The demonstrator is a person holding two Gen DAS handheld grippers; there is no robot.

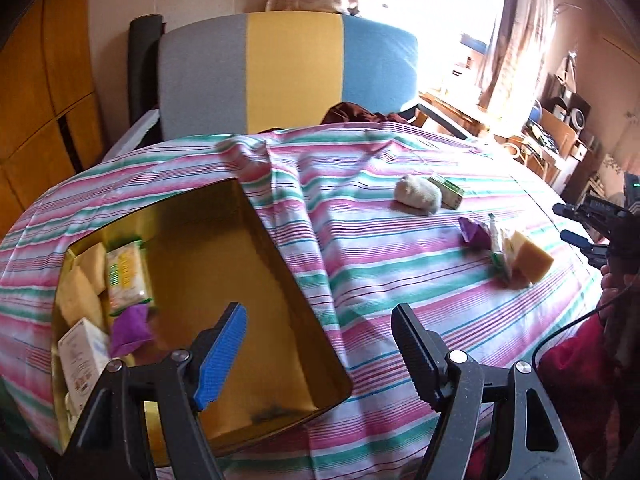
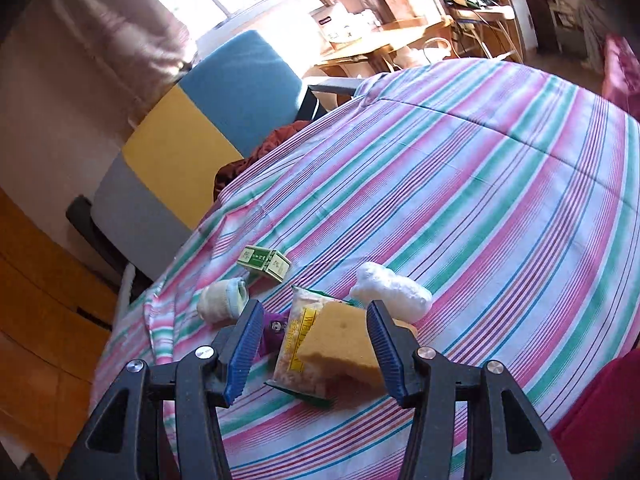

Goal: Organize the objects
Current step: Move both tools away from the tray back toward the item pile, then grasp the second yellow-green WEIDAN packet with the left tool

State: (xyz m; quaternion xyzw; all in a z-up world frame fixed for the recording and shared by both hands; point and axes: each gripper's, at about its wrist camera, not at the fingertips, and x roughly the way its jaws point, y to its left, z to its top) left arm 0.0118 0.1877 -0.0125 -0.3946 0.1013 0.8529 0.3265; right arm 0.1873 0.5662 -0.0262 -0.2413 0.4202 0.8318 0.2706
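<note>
Several loose things lie on the striped cloth (image 1: 400,280) that covers the table. A yellow sponge (image 2: 344,344) leans on a clear snack packet (image 2: 296,356) with a yellow label, and a purple wrapper (image 2: 274,330) shows just behind them. A rolled pale sock (image 2: 222,300) sits beside these toward the far edge, a green-and-white carton (image 2: 266,262) just beyond it, and a white crinkled bundle (image 2: 392,290) on the other side of the sponge. The right gripper (image 2: 316,350) hangs low over the sponge with its blue-padded jaws spread; the sponge shows between them, but the pads do not press it.

Toward the table's other end stands an open yellow box (image 1: 256,280), set on the cloth. In its far corner lie a snack packet (image 1: 126,276), pale yellow pieces (image 1: 80,296), a purple pouch (image 1: 130,326) and a white carton (image 1: 82,354). The left gripper (image 1: 320,348) hovers above the box's near rim, jaws apart and holding nothing.

Behind the table stands a chair (image 1: 288,76) with a grey, yellow and blue back.
</note>
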